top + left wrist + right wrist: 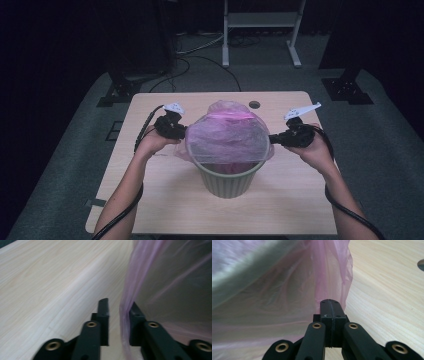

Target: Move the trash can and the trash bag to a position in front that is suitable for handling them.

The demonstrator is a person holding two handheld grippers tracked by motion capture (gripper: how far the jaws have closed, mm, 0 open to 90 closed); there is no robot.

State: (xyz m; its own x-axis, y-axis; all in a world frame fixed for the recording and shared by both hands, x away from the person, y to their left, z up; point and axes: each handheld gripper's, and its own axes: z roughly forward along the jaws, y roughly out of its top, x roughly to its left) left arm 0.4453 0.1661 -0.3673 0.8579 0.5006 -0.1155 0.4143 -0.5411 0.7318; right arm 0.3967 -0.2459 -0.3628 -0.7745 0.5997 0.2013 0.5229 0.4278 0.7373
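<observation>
A green ribbed bin (227,181) stands on the wooden desk (150,200), about midway between its left and right edges and a little nearer the front edge than the back one. A thin pink plastic bag (226,134) is draped over the bin's mouth, stretched across the rim and bunched higher towards the back.

The left gripper (181,131) sits at the bag's left side, held in the person's left hand (152,142). In the left gripper view its jaws stand a little apart, with a fold of the pink film hanging in the gap and lying against the inner face of one jaw; the pads do not press it.

The right gripper (272,139) sits at the bag's right side, held in the right hand (312,150). In the right gripper view its jaws are pressed together, and the pink film runs down to their tips, pinched between them.

Farther back, near the desk's rear edge, a small round dark hole (254,105) lies in the desktop, just beyond the bag.
</observation>
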